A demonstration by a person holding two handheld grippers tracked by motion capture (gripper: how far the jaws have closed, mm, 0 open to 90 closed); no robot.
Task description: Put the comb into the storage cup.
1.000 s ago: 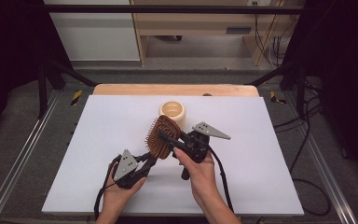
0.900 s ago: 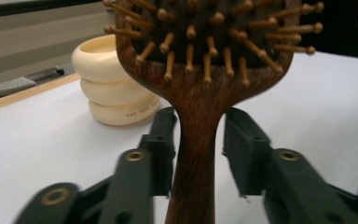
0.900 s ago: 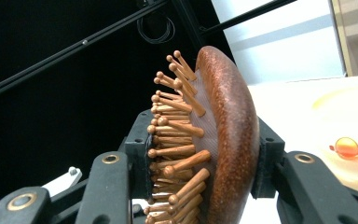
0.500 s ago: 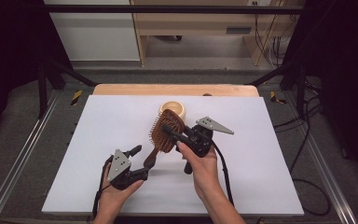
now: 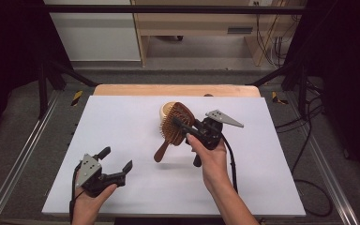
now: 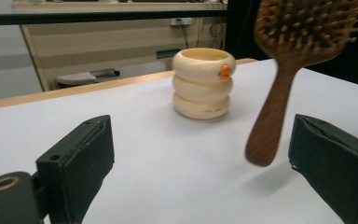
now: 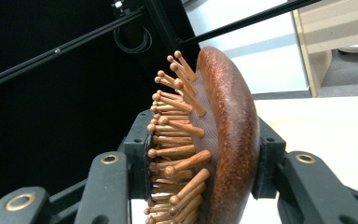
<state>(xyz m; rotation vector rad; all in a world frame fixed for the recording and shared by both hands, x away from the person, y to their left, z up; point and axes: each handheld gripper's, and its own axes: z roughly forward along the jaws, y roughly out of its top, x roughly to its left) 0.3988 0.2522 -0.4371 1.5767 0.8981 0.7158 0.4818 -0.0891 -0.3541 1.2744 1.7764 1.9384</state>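
A brown wooden hairbrush (image 5: 174,126) with peg bristles hangs above the white table, handle pointing down and left. My right gripper (image 5: 180,125) is shut on its head; in the right gripper view the pads (image 7: 137,154) press the bristle side and the back of the hairbrush (image 7: 226,140). My left gripper (image 5: 117,158) is near the front left of the table, open; its jaws have just been opening and nothing is between them. In the left gripper view the hairbrush handle (image 6: 271,116) hangs ahead of the left gripper (image 6: 205,172).
A cream ribbed cup (image 5: 166,110) with a small orange mark stands on the white table (image 5: 122,122) behind the brush, also seen as the cup (image 6: 203,84). A wooden strip (image 5: 122,89) runs along the far edge. Black frame bars flank both sides.
My left gripper let go of the brush handle, opened, and pulled back toward the front left. My right gripper carried the brush slightly right and up.
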